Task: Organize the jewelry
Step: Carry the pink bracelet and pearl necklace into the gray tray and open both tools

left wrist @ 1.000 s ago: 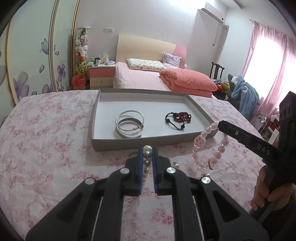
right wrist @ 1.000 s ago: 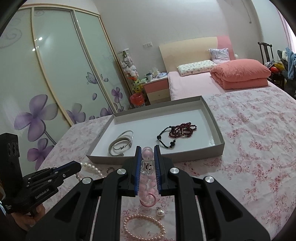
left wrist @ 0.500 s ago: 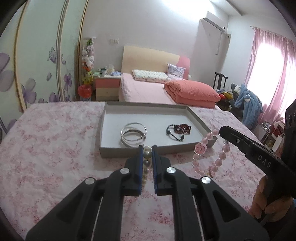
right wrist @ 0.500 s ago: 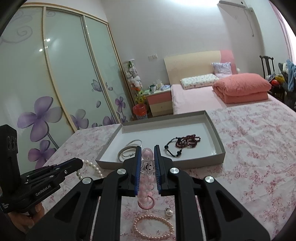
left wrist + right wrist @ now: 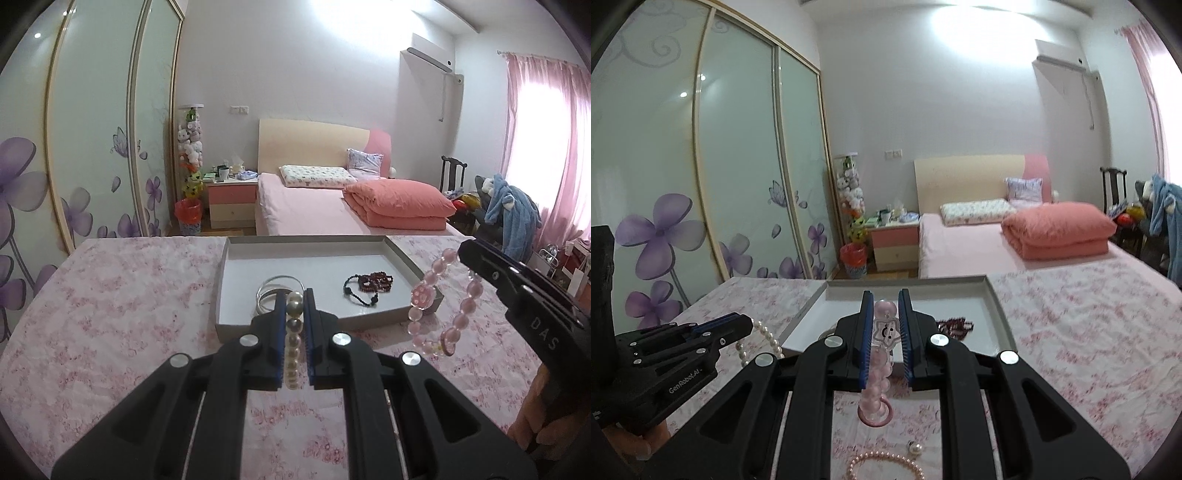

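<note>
Both grippers higher; bracelets seemingly clamped.

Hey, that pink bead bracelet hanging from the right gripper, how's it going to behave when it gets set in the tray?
The pink bead bracelet hangs as a limp loop from the right gripper, so it will probably slump rather than hold shape. Its round glossy beads may slide or roll a little on the tray. It looks light, and its dangling end may swing.

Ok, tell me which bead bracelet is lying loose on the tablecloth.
The small pink pearl bracelet; the others lie in the tray or hang from a gripper.
</note>
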The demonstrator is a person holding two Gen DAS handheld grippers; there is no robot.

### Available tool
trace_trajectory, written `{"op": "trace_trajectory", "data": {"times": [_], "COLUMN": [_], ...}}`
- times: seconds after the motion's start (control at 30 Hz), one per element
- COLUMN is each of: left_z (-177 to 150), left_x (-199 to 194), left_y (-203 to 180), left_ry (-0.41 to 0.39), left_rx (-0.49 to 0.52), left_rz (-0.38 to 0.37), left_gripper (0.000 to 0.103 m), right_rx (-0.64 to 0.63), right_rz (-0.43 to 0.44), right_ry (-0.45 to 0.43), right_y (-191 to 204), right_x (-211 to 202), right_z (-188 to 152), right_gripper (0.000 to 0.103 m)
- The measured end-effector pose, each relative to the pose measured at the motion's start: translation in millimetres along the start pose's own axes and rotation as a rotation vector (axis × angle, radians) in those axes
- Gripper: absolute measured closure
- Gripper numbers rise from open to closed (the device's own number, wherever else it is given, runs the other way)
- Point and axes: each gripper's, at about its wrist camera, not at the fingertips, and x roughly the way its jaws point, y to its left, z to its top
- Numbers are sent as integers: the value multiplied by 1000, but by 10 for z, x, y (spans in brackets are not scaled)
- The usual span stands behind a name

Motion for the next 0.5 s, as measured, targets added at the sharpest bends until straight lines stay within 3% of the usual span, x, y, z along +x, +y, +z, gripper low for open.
{"op": "trace_trajectory", "data": {"times": [0.3, 0.5], "left_z": [188, 304], "left_x": [169, 414], "left_y": [28, 67], "left_ry": [-8, 14], "left_rx": [-10, -25], "left_rz": [10, 9], "left_gripper": [93, 93], "right_rx": [-15, -4], "right_rz": [-29, -36], "right_ry": [-64, -62], "right_y": [-41, -68], "right_x": [76, 272], "right_z": [164, 241], "right_gripper": [88, 88]}}
